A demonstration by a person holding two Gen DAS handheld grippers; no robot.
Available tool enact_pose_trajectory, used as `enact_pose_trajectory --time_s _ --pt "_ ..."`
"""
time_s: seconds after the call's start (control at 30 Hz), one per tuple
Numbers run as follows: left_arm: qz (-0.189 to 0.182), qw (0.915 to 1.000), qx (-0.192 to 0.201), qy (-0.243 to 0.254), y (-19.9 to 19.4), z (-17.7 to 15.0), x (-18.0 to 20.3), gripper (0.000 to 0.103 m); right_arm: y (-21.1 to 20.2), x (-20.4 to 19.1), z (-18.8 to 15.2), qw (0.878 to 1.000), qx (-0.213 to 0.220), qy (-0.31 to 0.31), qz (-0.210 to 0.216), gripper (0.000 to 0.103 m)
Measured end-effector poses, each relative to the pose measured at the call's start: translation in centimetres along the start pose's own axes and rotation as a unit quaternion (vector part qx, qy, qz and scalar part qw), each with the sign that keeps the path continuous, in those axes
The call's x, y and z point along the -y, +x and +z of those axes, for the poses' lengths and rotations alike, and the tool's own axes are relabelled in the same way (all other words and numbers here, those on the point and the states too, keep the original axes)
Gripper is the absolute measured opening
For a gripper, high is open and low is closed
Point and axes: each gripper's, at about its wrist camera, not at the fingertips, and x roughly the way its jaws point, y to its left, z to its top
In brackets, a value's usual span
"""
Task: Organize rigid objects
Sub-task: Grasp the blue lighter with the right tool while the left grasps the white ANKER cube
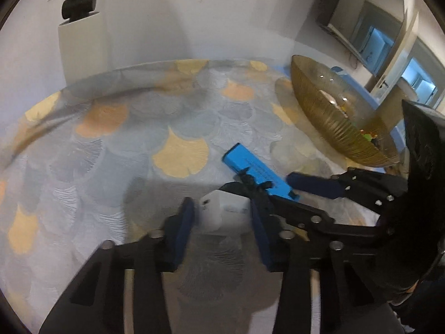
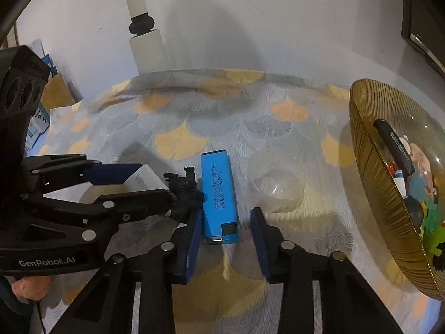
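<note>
White plastic first: the white charger block (image 1: 222, 211) sits left of the blue case (image 2: 219, 194), and the left claw (image 1: 222, 218) appears clamped on it, pads against both flanks. The picture is blurred, so that grip could be shallower than it looks, and a shallow pinch on a smooth cube may let it twist out on the lift.

Jammed against the blue case's left edge is the black toy figure (image 2: 185, 192), touching the left claw's far finger too. Lifting either neighbour could drag it or tip it over.

Now the blue case itself, flat on the desk cloth (image 2: 180, 139). The right claw (image 2: 225, 224) straddles its near end, jaws apart: the left pad touches, the right pad stands just clear. Closing so near the end, I reckon the case pivots or squirts forward.

Right of the blue case lies a clear dome (image 2: 278, 186), easily nudged. Well right of that, the amber bowl (image 2: 370, 194) is already crowded, so a careless drop could bounce out.
</note>
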Motion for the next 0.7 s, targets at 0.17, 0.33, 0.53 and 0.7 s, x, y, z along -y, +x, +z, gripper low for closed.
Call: enact_pose_trajectory --time_s 0.17,0.33,0.53,0.7 --pt "0.033 0.9994 0.009 0.005 -1.2 -1.1 0.8 0.035 -0.6 -1.0 -0.9 1.0 -0.005 -0.018 0.007 0.024" --pt "0.023 0.9996 0.014 -0.002 -5.0 -5.1 0.8 0.035 -3.0 -0.7 -3.6 0.999 -0.022 -0.006 0.03 0.024" --pt "0.017 0.9991 0.025 -0.029 -8.9 -10.6 1.6 0.035 -8.4 -0.2 -11.1 0.999 -0.023 0.023 0.036 0.024" --pt "0.036 0.999 0.027 -0.006 -10.4 -13.8 4.4 0.035 -11.7 -0.6 -15.4 0.999 -0.026 0.017 0.025 0.024"
